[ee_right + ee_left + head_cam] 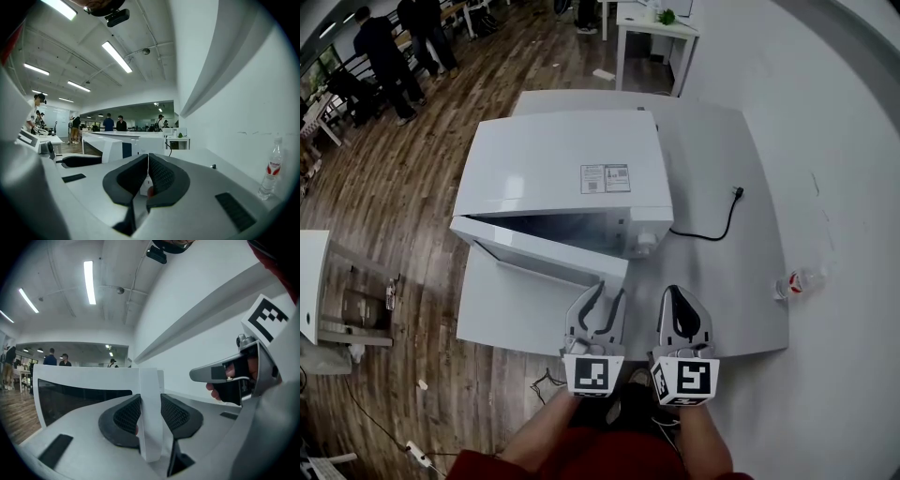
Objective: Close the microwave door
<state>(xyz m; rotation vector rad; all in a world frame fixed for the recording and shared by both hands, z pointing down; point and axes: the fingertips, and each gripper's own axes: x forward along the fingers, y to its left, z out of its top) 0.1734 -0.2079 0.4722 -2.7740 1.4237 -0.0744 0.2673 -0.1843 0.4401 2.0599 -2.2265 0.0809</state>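
head view: clamping the half-open microwave door [544, 251]

standing ajar at the left of the microwave [562, 169] on the white table [722, 300], with the free edge swinging out toward the camera. closing the left gripper [610, 289] on that free edge, pads pressing both faces in the left gripper view. holding the right gripper [673, 292] just beside it, jaws pressed together on nothing. lying farther right, near the table's edge: a plastic bottle [795, 281].

No legible text: stickers [606, 178] atop microwave [553, 155], bottle [797, 281] label too small.
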